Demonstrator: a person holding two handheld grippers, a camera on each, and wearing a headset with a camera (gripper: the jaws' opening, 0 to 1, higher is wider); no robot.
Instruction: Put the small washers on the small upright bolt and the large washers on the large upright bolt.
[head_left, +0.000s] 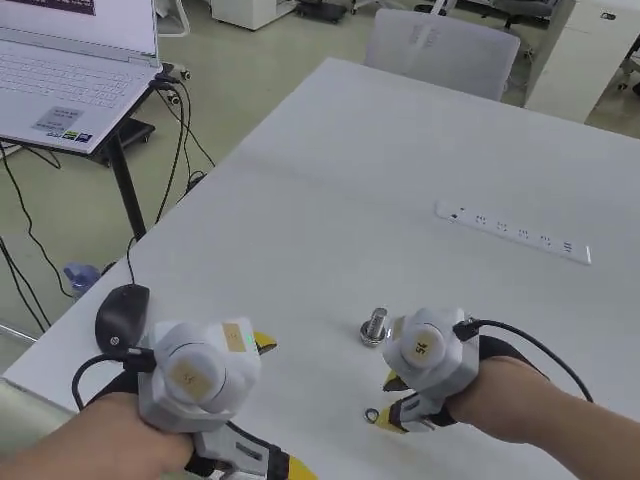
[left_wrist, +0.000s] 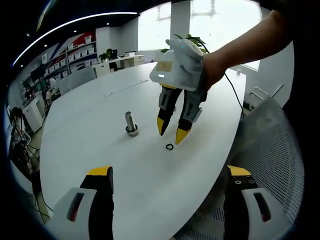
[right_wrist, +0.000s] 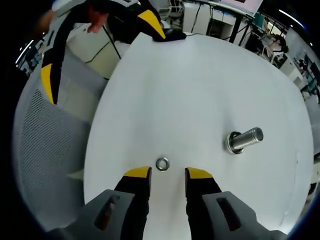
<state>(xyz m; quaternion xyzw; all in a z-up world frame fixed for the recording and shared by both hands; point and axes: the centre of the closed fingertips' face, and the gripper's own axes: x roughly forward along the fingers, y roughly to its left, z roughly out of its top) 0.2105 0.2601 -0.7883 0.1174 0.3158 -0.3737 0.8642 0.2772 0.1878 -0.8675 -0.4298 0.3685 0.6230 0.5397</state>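
Observation:
A small silver washer (right_wrist: 162, 163) lies flat on the white table (head_left: 330, 200). My right gripper (right_wrist: 167, 173) is open, its yellow tips pointing down just short of the washer (left_wrist: 169, 146), one on each side of it, not touching. From above the washer (head_left: 371, 415) sits beside the right gripper (head_left: 388, 402). An upright steel bolt (head_left: 375, 327) stands a little beyond, with a wider ring at its base (right_wrist: 232, 142). My left gripper (left_wrist: 169, 172) is wide open and holds nothing. It hovers at the near table edge (head_left: 283, 408), facing the right gripper (left_wrist: 172, 134).
A white power strip (head_left: 515, 232) lies at the far right of the table. A black mouse (head_left: 122, 315) rests at the table's left corner. Off the table are a laptop (head_left: 70, 70) on a stand and a grey chair (head_left: 440, 50). A mesh chair (left_wrist: 270, 150) is near the front edge.

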